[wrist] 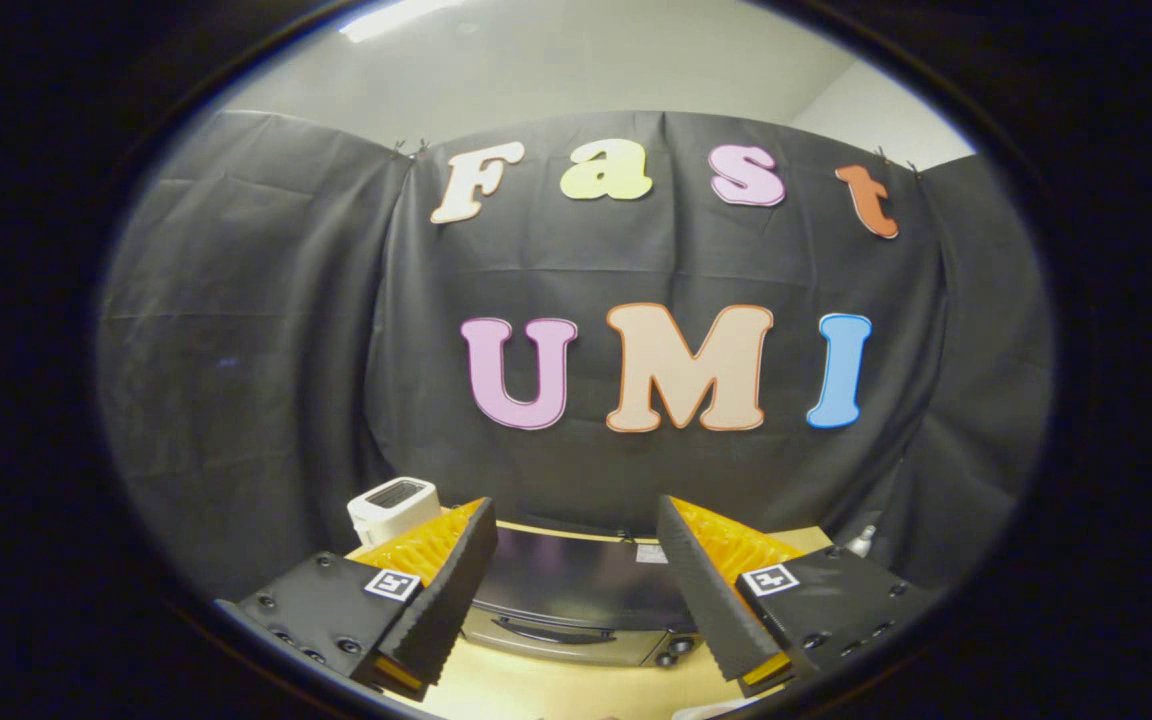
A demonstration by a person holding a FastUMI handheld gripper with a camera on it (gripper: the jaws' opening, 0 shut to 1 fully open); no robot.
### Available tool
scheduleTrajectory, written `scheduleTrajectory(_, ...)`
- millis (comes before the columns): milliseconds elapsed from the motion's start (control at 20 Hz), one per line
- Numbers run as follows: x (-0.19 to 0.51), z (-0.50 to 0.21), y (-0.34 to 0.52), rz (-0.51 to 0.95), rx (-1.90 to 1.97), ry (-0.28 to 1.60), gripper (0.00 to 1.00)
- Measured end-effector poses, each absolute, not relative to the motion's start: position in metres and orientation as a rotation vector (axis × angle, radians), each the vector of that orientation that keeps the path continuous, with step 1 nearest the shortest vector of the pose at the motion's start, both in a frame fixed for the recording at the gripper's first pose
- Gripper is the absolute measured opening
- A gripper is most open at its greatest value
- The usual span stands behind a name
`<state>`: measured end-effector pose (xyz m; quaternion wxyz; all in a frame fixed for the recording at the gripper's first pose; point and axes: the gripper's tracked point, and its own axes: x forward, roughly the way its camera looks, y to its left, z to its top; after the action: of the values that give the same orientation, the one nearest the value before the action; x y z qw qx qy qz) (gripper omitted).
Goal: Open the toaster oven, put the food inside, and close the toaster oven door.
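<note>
1. The toaster oven (pixel 576 600) sits on the desk (pixel 556 690) just ahead of my claw (pixel 576 590), seen between its fingers, door shut.
2. Its door handle (pixel 551 632) is a stiff bar; I judge it slick and best hooked at its middle.
3. My claw is spread apart, holding nothing.
4. A white toaster (pixel 393 505) stands beyond my left finger.
</note>
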<state>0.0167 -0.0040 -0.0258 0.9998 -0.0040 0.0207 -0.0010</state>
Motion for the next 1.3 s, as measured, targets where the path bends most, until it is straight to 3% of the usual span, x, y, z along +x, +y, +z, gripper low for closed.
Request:
scheduleTrajectory(400,0.045,-0.069,-0.012,-0.106,0.011,0.077,1.0)
scheduleTrajectory(1300,0.086,-0.246,0.016,-0.162,0.06,0.193,0.99)
